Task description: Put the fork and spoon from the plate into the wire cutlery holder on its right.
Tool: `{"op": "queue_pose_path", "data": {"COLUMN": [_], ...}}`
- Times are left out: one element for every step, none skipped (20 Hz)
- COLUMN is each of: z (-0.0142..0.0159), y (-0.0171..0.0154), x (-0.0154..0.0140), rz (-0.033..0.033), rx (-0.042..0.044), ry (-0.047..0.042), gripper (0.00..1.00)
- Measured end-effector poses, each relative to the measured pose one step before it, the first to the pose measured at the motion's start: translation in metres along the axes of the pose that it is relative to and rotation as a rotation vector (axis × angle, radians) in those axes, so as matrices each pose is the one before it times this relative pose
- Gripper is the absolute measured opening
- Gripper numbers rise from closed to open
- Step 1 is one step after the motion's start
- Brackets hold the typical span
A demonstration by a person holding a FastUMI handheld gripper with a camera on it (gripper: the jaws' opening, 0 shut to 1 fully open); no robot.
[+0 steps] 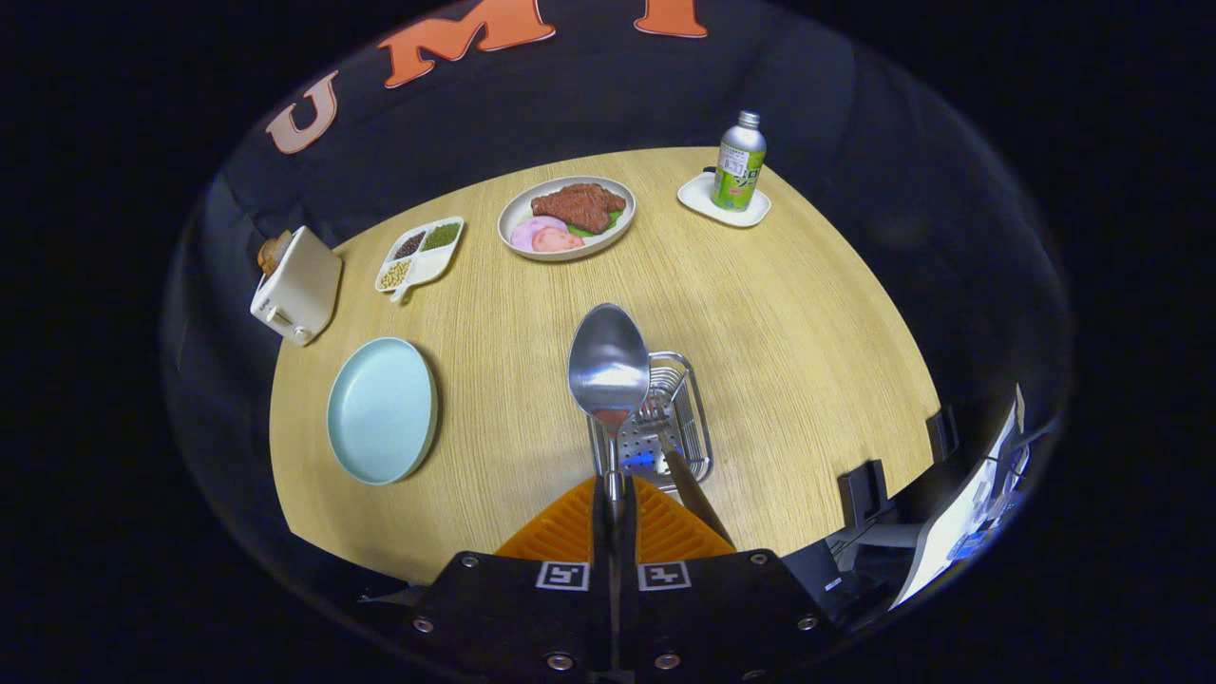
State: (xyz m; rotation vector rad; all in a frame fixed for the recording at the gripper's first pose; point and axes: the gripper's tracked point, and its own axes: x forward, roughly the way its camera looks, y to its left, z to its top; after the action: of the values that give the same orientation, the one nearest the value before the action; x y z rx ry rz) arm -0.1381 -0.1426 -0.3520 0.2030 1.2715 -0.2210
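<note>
Fork already leans in the wire holder; bare table lies open around it.

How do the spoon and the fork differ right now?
The spoon is clamped in the tool, bowl raised above the wire holder; the fork already sits in the holder, untouched. The spoon's handle looks metal; the fork's handle looks brown. Both heads are shiny metal.

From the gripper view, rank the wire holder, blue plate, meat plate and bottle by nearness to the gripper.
The gripper is shut on the spoon.
1. Wire holder, just ahead, the fork in it.
2. Blue plate, ahead left.
3. Meat plate, far ahead.
4. Bottle, far right, farthest.
</note>
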Motion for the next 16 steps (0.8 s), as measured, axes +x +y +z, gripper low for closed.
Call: {"op": "queue_pose_path", "data": {"z": [-0.00127, -0.00031, -0.00066, 0.00198, 0.00398, 0.00682, 0.00652, 0.01146, 0.01140, 0.01431, 0.01334, 0.01367, 0.00980, 0.01035, 0.00723, 0.00887], "y": [-0.00426, -0.00388, -0.00203, -0.00090, 0.00079, -0.00111, -0.00134, -0.00020, 0.00086, 0.00094, 0.00082, 0.00084, -0.00004, 0.00019, 0.00040, 0.00217], "x": [0.00159, 0.00178, 0.00026, -0.00048, -0.00199, -0.00271, -0.00055, -0.00348, -0.00620, -0.00517, -0.00356, -0.00351, -0.00359, -0.00343, -0.00385, -0.00390], "rz": [-0.00901, -0.00883, 0.00061, 0.00694, 0.01138, 0.00516, 0.00692, 0.01042, 0.01256, 0.01558, 0.01141, 0.01021, 0.00526, 0.00849, 0.00638, 0.01439], "rx": [-0.01316, -0.00721, -0.00175, 0.00600, 0.00798, 0.00614, 0.00550, 0.00702, 0.00842, 0.00989, 0.01158, 0.00814, 0.00784, 0.00639, 0.00634, 0.00550], "ry": [-0.00078, -0.00175, -0.00064, -0.00704, -0.01548, -0.01779, -0.02751, -0.03767, -0.04647, -0.05195, -0.05303, -0.04675, -0.03874, -0.03282, -0.02554, -0.02938], "gripper": [0.05, 0.06, 0.07, 0.07, 0.09, 0.09, 0.10, 0.10, 0.12, 0.13, 0.14, 0.16, 0.19, 0.20, 0.21, 0.22]}}
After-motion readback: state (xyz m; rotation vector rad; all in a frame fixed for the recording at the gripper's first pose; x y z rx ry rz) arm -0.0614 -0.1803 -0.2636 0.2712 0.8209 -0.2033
